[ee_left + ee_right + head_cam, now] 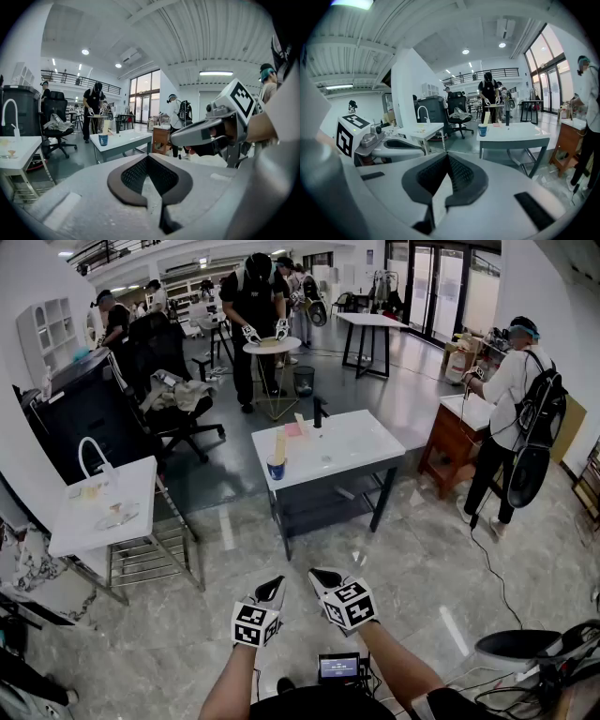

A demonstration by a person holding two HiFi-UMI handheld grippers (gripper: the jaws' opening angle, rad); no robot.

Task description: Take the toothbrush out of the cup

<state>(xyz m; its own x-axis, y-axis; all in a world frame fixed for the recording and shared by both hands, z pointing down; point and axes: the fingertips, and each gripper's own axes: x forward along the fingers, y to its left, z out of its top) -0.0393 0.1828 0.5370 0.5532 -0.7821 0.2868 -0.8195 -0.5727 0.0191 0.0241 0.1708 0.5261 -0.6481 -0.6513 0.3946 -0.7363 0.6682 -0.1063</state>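
**Both grippers clenched on nothing, well short of the cup**

Judging ahead, the risk is arriving with jaws pressed together and bumping the light blue cup [276,469], which is sitting near the front edge of the white table [361,439]; a skewed pull could also be dragging it over. The toothbrush [279,445] is standing upright in that cup, well apart from the tools: at 12 o'clock from the left gripper [273,590] and about 11 o'clock from the right gripper [324,577].

Pale grey left gripper [274,586] and right gripper [322,575], black ribbed jaws, 2 black-and-white marker cubes [251,624]
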